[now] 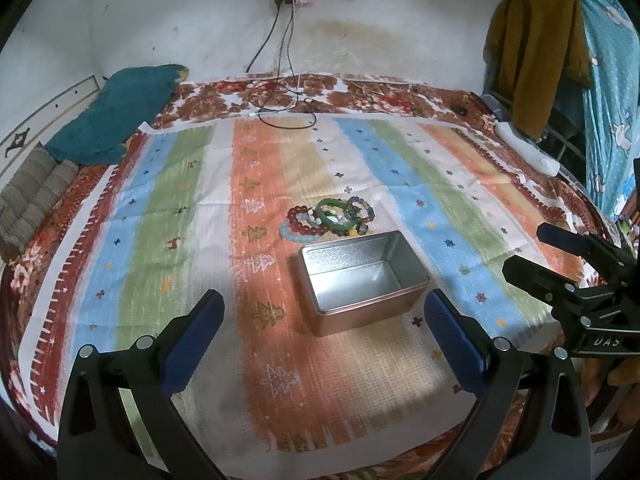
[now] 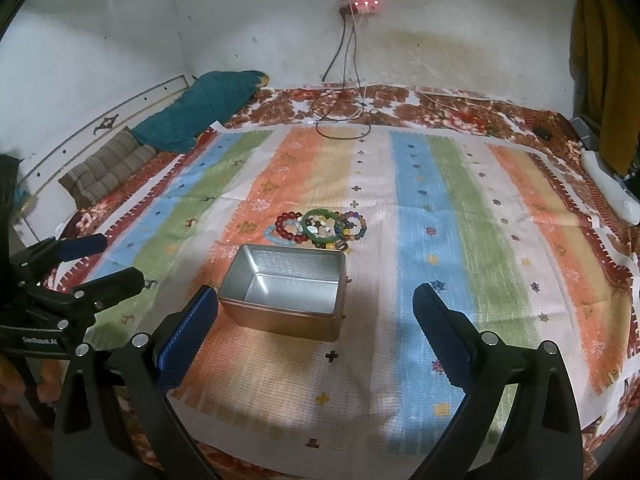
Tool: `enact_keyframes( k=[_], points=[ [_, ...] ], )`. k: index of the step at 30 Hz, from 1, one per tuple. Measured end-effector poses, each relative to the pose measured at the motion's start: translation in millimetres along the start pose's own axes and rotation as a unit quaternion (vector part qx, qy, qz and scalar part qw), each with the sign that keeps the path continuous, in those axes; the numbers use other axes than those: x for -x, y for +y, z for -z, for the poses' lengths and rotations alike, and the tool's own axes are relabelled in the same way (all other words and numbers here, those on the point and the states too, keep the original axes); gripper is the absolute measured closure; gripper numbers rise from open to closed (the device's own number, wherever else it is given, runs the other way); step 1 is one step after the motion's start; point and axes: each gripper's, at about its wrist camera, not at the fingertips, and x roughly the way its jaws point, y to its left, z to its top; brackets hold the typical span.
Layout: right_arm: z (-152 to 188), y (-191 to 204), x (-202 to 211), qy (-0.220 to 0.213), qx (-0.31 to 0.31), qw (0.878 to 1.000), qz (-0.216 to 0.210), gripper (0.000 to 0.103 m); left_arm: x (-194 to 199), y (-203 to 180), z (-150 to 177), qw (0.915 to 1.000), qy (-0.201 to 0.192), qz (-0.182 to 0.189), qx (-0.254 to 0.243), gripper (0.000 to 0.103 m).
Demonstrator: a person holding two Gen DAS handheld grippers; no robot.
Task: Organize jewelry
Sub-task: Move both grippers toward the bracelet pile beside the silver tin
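A pile of bead bracelets [image 1: 326, 218] lies on the striped cloth: dark red beads, a green bangle, pale blue beads and dark mixed beads. It also shows in the right wrist view [image 2: 320, 229]. Just in front of it stands an empty open silver tin box [image 1: 362, 280], also seen in the right wrist view [image 2: 286, 290]. My left gripper [image 1: 324, 308] is open and empty, hovering short of the tin. My right gripper [image 2: 316, 304] is open and empty, beside the tin's right side, and shows at the right edge of the left wrist view [image 1: 524, 252].
The striped cloth [image 1: 180, 208] covers a bed with a floral sheet. A teal pillow [image 1: 116, 116] and a striped cushion [image 1: 32, 196] lie at the far left. Charger cables [image 1: 280, 108] trail from a wall socket. A white power strip [image 1: 528, 148] lies at the right edge.
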Motion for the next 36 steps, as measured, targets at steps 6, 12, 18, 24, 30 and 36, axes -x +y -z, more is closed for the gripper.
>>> enact_keyframes(
  k=[6, 12, 18, 24, 30, 36],
  points=[
    [0.6, -1.9, -1.7, 0.003, -0.003, 1.000, 0.004, 0.004, -0.7, 0.8, 0.5, 0.9999, 0.000, -0.002, 0.014, 0.006],
    [-2.0, 0.4, -3.2, 0.008, -0.004, 1.000, 0.009, 0.004, -6.3, 7.6, -2.9, 0.9996, 0.008, -0.003, 0.026, 0.006],
    [-2.5, 0.7, -4.4, 0.012, -0.007, 1.000, 0.009, 0.004, -9.1, 10.3, -2.5, 0.9995, 0.013, -0.006, 0.030, 0.006],
    [-3.5, 1.2, -6.5, 0.017, -0.007, 1.000, 0.009, 0.004, -9.5, 12.4, -1.7, 0.9994, 0.011, 0.002, 0.033, 0.006],
    [-5.2, 0.5, -9.9, 0.022, -0.010, 1.000, 0.010, 0.004, -10.8, 12.1, -0.1, 0.9994, 0.013, -0.001, 0.031, 0.006],
    [-8.2, -0.5, -15.3, 0.024, -0.011, 1.000, 0.016, 0.004, -16.2, 14.0, -2.6, 0.9992, 0.015, -0.012, 0.035, 0.006]
  ],
)
